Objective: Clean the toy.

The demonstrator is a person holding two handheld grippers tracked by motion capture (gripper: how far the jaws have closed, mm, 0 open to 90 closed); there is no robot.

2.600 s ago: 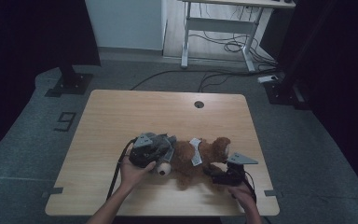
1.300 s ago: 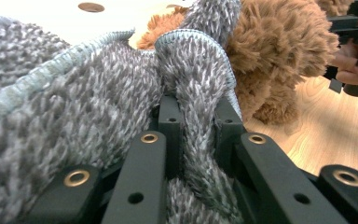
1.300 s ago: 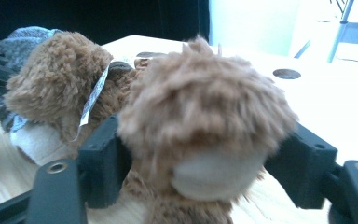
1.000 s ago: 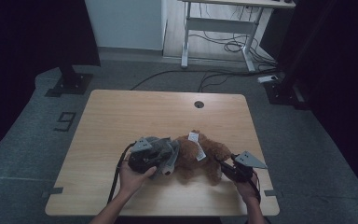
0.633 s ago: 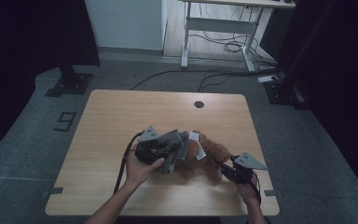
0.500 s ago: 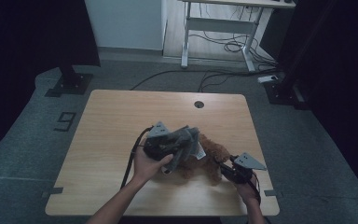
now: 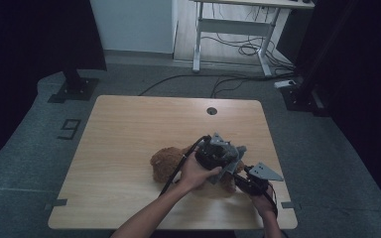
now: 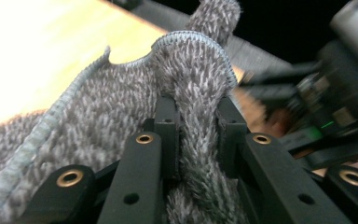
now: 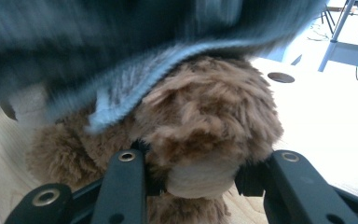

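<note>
Near table point(image 7: 129, 129) front-right edge: left hand-held gripper point(image 8: 193, 140) pinches grey cloth point(image 8: 121, 112); right hand-held gripper point(image 9: 191, 179) clamps teddy bear point(image 9: 205, 116).

The person's forearms are bare, with no sleeve visible. The left gripper point(image 7: 217, 154) has a dark body carrying a grey three-cornered plate and a black cable trailing from it. Its two matte black plastic jaws show brass-coloured ringed screw holes and smaller plain holes. The right gripper point(image 7: 248, 181) is likewise black, with a grey three-cornered plate and similar ringed holes on its jaws.
</note>
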